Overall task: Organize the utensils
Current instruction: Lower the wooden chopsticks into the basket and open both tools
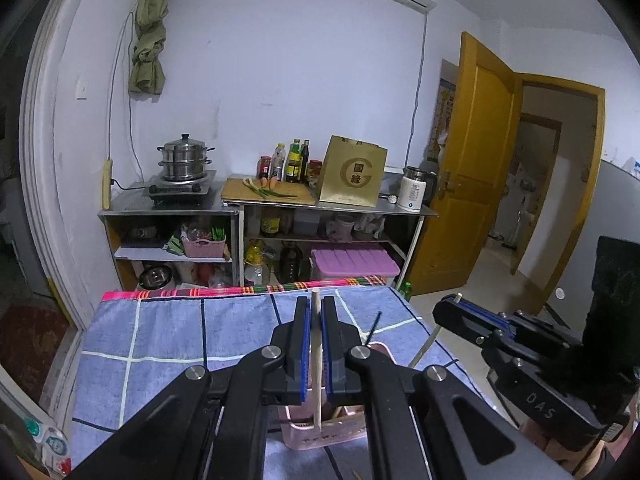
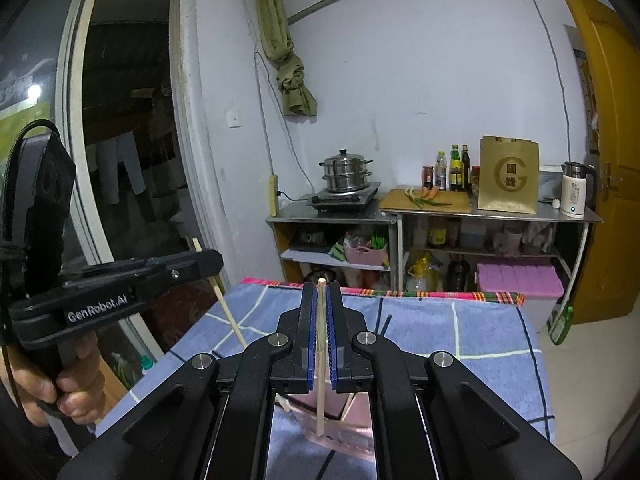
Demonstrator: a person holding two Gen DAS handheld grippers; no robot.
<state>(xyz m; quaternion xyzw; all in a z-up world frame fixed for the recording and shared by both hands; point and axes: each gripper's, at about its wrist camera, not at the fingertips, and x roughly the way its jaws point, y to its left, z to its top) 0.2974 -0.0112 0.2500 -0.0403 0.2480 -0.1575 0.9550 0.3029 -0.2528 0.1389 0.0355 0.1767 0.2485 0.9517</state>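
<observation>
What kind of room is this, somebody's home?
Most likely a simple home kitchen: a steel steamer pot on a portable stove, sauce bottles beside a cutting board, and an electric kettle.

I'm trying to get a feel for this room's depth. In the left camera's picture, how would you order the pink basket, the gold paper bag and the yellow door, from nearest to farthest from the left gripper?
1. Pink basket: right beneath the left gripper, on the blue checked cloth.
2. Gold paper bag: across the room, on the metal counter.
3. Yellow door: its hinged edge lies right of the bag and farther back.
</observation>
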